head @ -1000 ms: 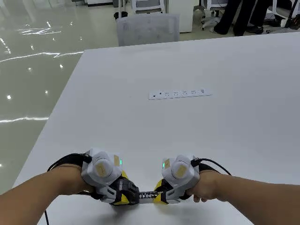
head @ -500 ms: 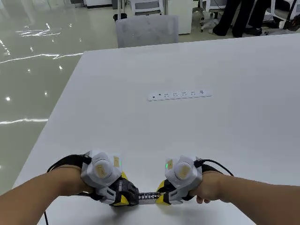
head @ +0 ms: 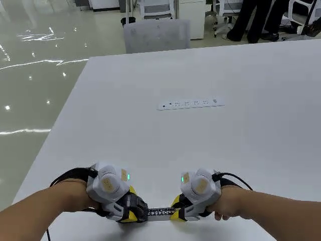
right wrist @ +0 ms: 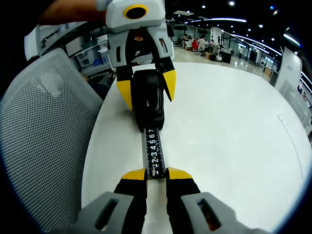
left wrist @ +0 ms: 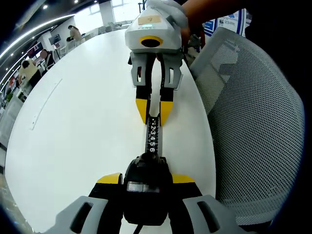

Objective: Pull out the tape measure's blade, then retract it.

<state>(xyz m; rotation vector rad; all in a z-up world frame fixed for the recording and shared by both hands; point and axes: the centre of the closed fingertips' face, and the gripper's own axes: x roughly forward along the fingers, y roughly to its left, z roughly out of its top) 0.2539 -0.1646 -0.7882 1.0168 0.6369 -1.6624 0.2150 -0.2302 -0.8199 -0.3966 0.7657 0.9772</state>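
White surface (head: 150,75) in an open office w/ glossy floor (head: 35,75); both grippers work at its near edge.

Left gripper (head: 131,216): fingers (left wrist: 109,179) closed on the black tape measure (left wrist: 146,187), yellow tips pressed to either side of the body. Body sits btwn them, mouth facing right toward the other gripper.

Right gripper (head: 176,214): fingers (right wrist: 134,174) pinched shut on the blade (right wrist: 153,148) at its free end, tips almost meeting over it.

A short stretch of blade is out. It runs straight from the tape measure's mouth to the right fingers, numerals up. It's low over the surface; can't tell if it touches.

Grippers point at each other tip to tip, near but apart, joined by the blade.

Left hand (head: 75,193) & right hand (head: 228,201) wrap the grips from outside. Forearms come in from near-left & near-right corners, approx level, wrists turned inward.

Farther out: white power strip (head: 189,104) lies flat mid-surface, well apart from the grippers. Grey chair (head: 156,34) stands at the far edge. Mesh chair back (left wrist: 253,122) shows just beside the near edge in both gripper views. People (head: 256,17) stand far right in the bkgd.
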